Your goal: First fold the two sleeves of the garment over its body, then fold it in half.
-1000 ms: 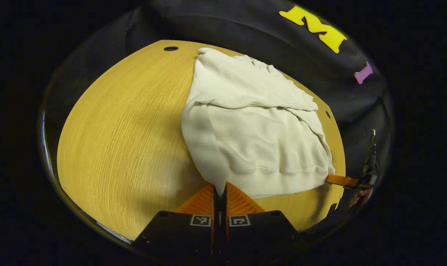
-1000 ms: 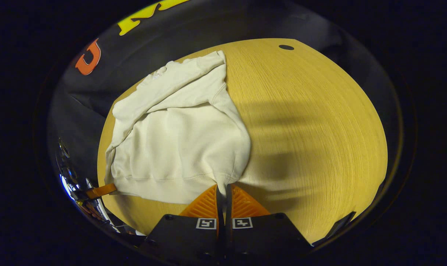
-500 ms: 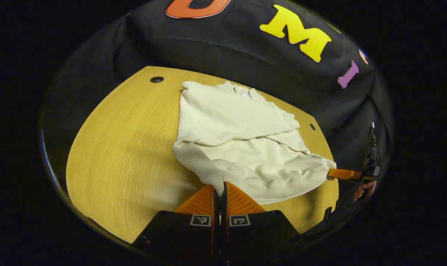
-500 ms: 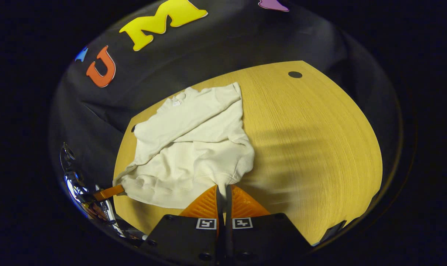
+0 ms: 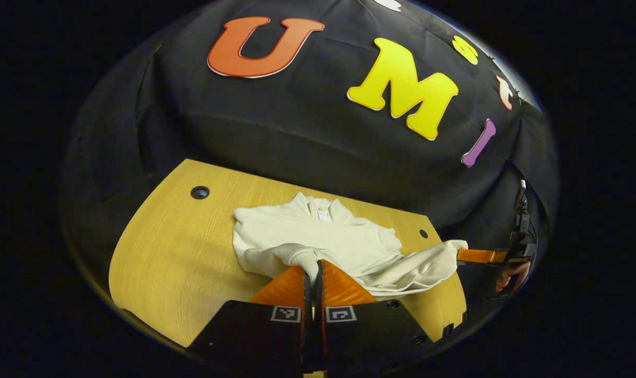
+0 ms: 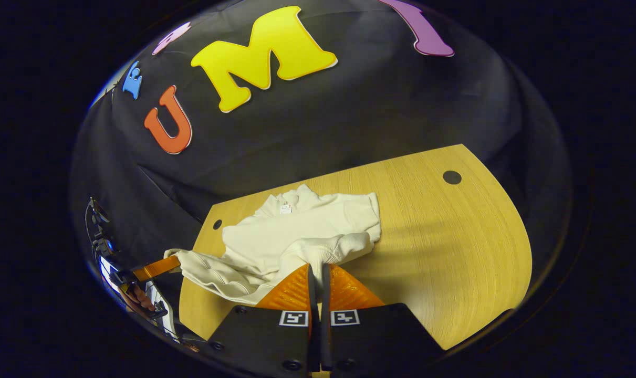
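A cream sweatshirt (image 5: 323, 236) lies on the wooden table (image 5: 170, 252), sleeves folded over its body and collar toward the booth wall. My left gripper (image 5: 312, 266) is shut on one corner of the hem, held up off the table. My right gripper (image 6: 318, 269) is shut on the other hem corner of the sweatshirt (image 6: 302, 226). The lifted hem sags between the two and hangs above the lower body. Each view shows the other gripper off to the side: the right gripper (image 5: 464, 255) and the left gripper (image 6: 171, 261), both pinching cloth.
The table (image 6: 454, 252) has small round holes near its far corners (image 5: 199, 192) (image 6: 451, 177). A hand (image 5: 511, 275) holds the right gripper beyond the table's edge. Bare wood stretches on either side of the garment.
Both grippers have risen and carried the hem off the table toward the collar. The lower half of the sweatshirt now bunches up over its upper half.
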